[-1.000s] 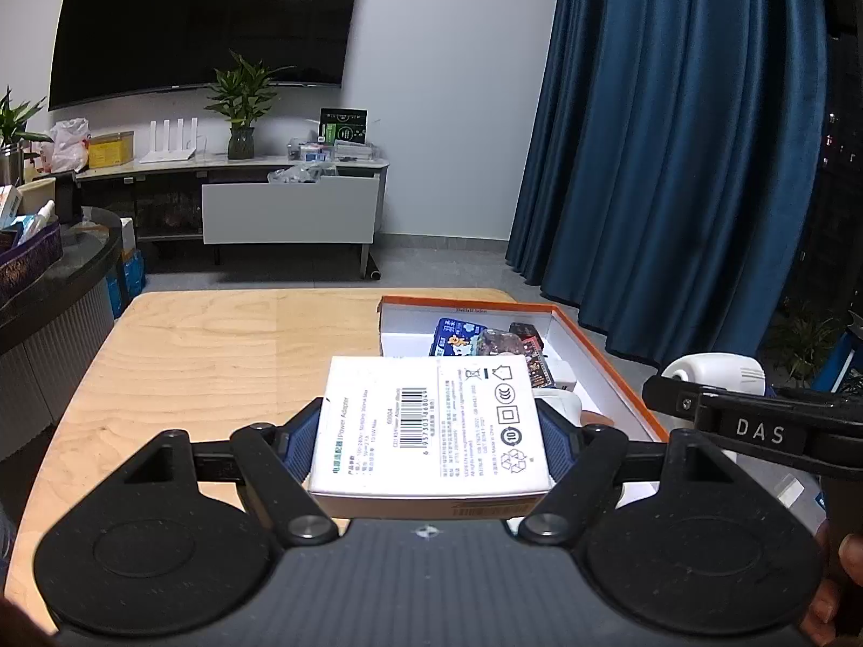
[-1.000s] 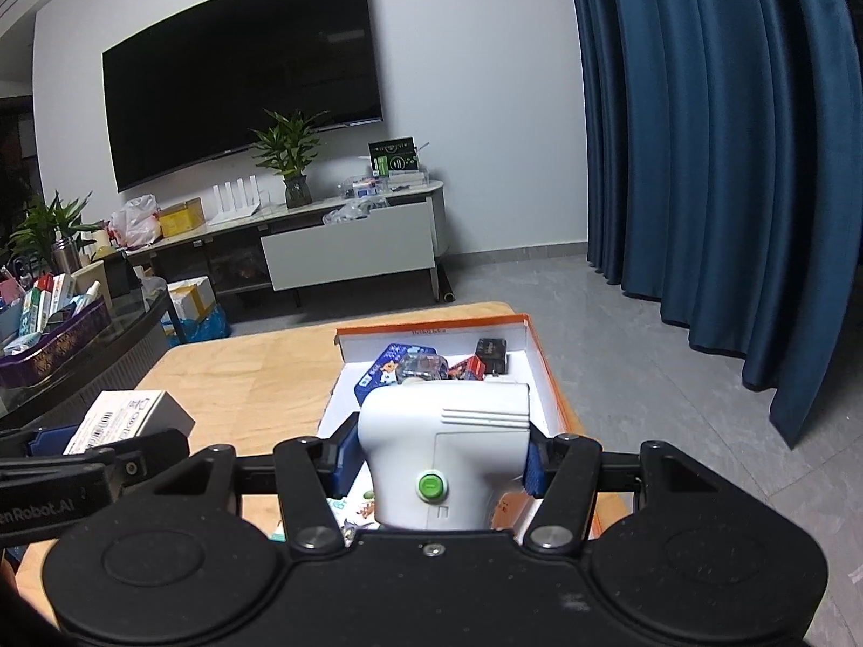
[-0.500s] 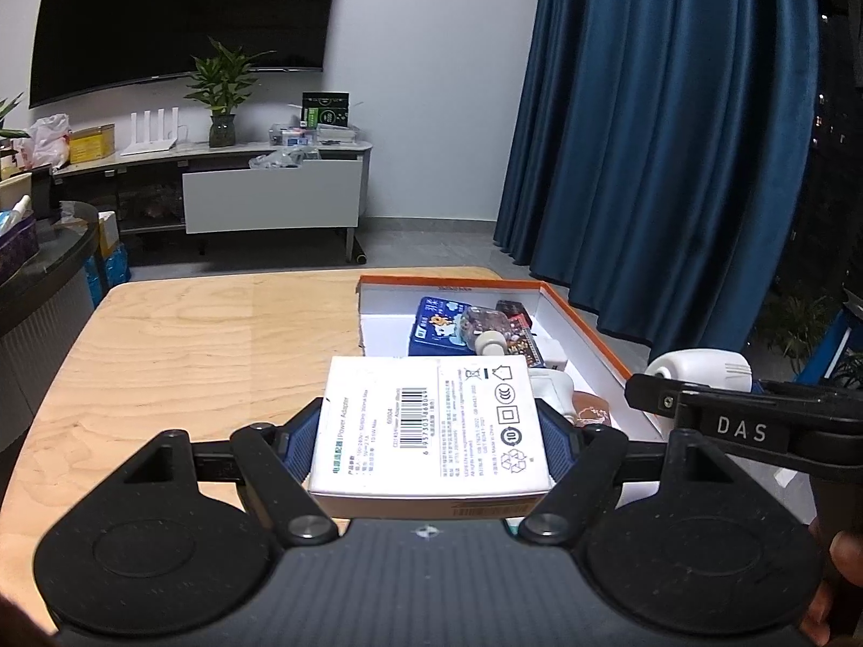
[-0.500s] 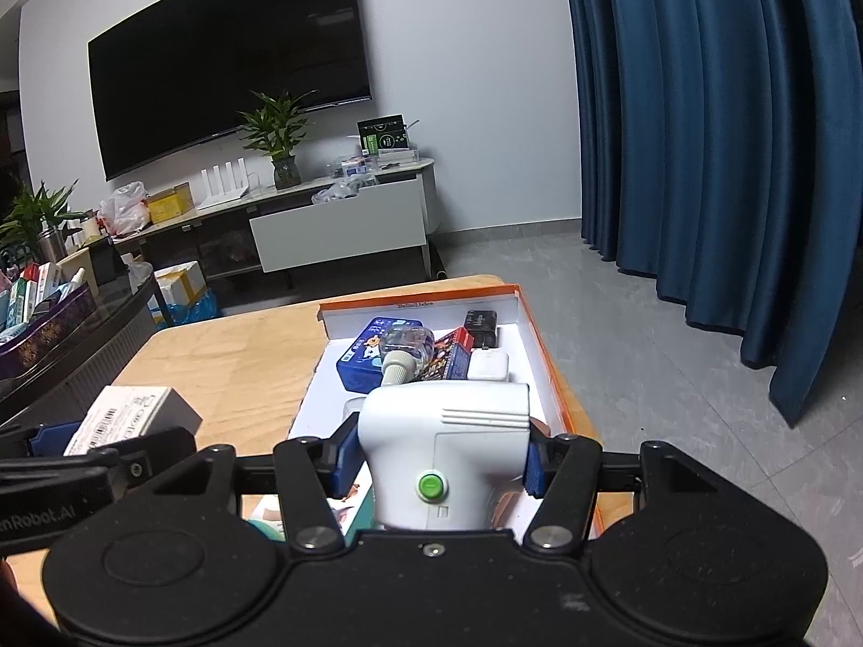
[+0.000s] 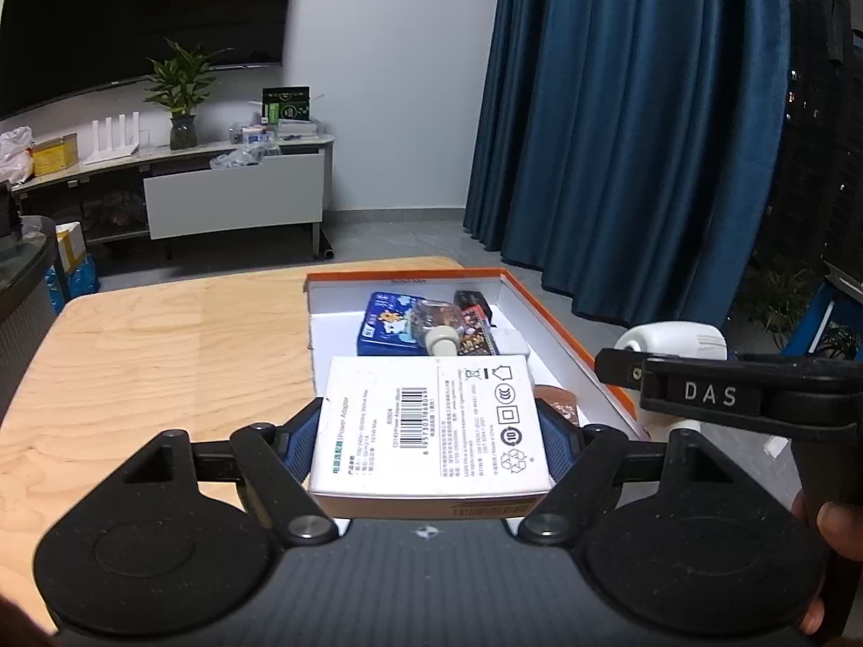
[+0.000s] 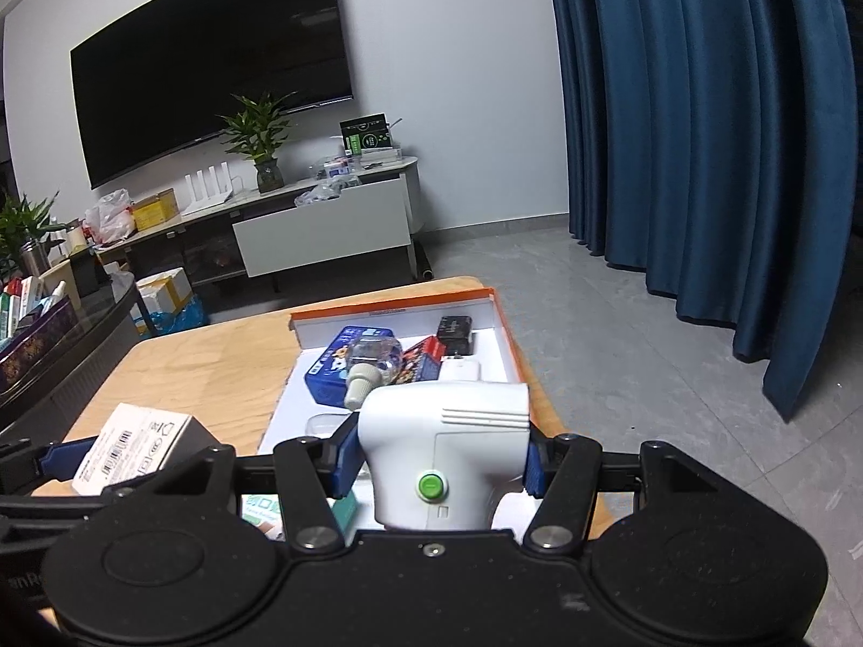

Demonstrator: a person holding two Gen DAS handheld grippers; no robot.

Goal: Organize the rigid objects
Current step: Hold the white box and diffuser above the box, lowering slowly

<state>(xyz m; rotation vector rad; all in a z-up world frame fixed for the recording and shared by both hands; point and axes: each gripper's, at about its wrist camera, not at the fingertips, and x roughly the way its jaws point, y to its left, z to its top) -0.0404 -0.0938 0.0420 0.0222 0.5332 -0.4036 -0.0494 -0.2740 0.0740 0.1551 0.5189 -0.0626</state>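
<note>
My left gripper (image 5: 431,434) is shut on a white power adapter box (image 5: 431,420) with a barcode, held flat above the near end of an orange-rimmed white tray (image 5: 561,342). My right gripper (image 6: 439,455) is shut on a white plastic device with a green button (image 6: 445,447), also over the tray (image 6: 499,323). Inside the tray lie a blue tin (image 6: 334,372), a clear small bottle (image 6: 372,361), a red packet (image 6: 423,361), a black item (image 6: 456,331) and a white charger (image 6: 458,372). The adapter box (image 6: 135,445) shows at the left of the right wrist view.
The tray rests on a light wooden table (image 5: 162,345) with open surface to its left. Blue curtains (image 5: 636,124) hang to the right. A TV, a plant and a low cabinet (image 6: 323,232) stand at the far wall. A dark counter with boxes (image 6: 48,323) is at left.
Both grippers have moved forward and slightly down over the table, so the tray and its contents appear closer. Each grip is unchanged.
</note>
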